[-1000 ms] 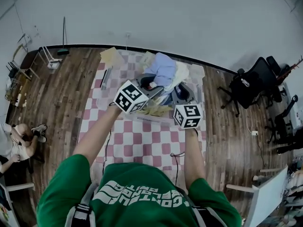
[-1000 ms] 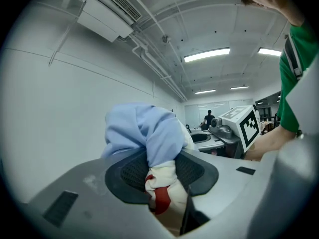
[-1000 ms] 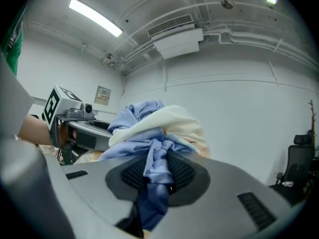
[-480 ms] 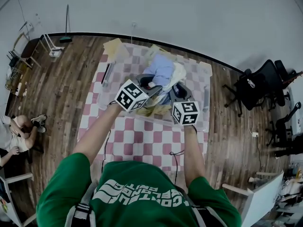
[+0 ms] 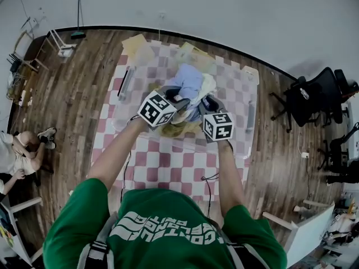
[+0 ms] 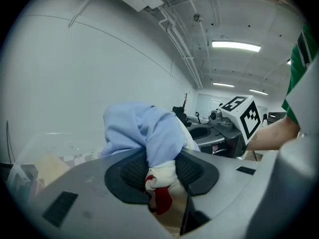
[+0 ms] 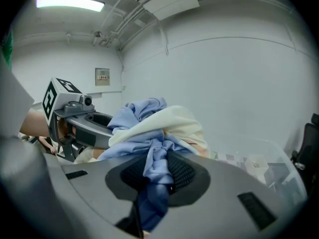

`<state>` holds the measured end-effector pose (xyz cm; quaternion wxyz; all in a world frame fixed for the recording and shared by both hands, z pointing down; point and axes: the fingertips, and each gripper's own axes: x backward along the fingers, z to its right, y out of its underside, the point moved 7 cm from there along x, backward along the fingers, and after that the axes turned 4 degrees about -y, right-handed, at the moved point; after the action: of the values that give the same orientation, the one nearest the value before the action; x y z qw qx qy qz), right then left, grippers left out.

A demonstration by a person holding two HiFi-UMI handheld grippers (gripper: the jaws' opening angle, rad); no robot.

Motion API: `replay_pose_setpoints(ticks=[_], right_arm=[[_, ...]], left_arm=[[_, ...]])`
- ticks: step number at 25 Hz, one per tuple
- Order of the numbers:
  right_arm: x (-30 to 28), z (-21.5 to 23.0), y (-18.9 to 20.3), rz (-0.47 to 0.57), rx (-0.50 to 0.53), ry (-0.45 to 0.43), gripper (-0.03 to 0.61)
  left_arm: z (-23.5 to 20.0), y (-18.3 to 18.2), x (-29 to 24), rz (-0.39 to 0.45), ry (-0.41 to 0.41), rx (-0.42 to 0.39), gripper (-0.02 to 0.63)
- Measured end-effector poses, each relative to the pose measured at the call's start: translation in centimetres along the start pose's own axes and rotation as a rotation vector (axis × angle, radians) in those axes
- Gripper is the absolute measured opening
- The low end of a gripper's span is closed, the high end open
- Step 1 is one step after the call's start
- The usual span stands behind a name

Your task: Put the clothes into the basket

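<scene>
**Clothes bundle lowered toward the checked mat, gripped from both sides**

Compared with a second earlier, the bundle of pale blue and cream clothes (image 5: 190,84) is seen smaller and lower at the centre of the head view, closer to the mat. More of the mat's far end is now shown above it. The grip on it is unchanged.

The left gripper (image 6: 162,171) is clenched on a fold of blue and cream cloth with a red patch. The right gripper (image 7: 158,171) is clenched on a twisted blue fold of the same bundle. The bundle is held between them, off the surface.

A pink-and-white checked mat (image 5: 168,161) is spread over a dark wooden plank floor (image 5: 73,105). A translucent plastic basket (image 7: 279,156) is seen at the lower right of the right gripper view, just beyond the bundle. A plain white wall (image 5: 224,10) fills the top of the head view. A black office chair (image 5: 305,97) stands at the right, and a seated person (image 5: 17,158) is at the left edge.
</scene>
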<state>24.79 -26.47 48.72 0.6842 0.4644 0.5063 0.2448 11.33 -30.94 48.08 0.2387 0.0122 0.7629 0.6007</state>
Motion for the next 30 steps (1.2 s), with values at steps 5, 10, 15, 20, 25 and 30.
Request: replay_pose_setpoints(ticks=[5, 10, 15, 20, 25, 30], right_arm=[[-2.7, 1.4, 2.3, -0.095, -0.047, -0.040, 0.084], [-5.2, 2.3, 5.0, -0.224, -0.046, -0.065, 0.087], [-7.7, 2.8, 8.5, -0.373, -0.037, -0.095, 0.089], [-9.7, 3.0, 11.4, -0.476, -0.053, -0.129, 0.094], [-10.5, 3.2, 12.3, -0.506, -0.096, -0.119, 0.094], [-10.4, 3.2, 12.2, -0.506, -0.073, -0.112, 0.095]], left_arm=[[-1.6, 2.3, -2.0, -0.089, -0.015, 0.008, 0.130], [-2.8, 5.3, -4.0, -0.191, -0.007, 0.032, 0.132], [-3.6, 8.9, -6.0, -0.312, -0.005, 0.029, 0.133], [-4.2, 11.5, -7.3, -0.402, -0.010, 0.007, 0.137], [-4.9, 12.8, -8.3, -0.450, -0.030, 0.029, 0.138], [-5.0, 12.5, -8.2, -0.451, -0.043, 0.011, 0.147]])
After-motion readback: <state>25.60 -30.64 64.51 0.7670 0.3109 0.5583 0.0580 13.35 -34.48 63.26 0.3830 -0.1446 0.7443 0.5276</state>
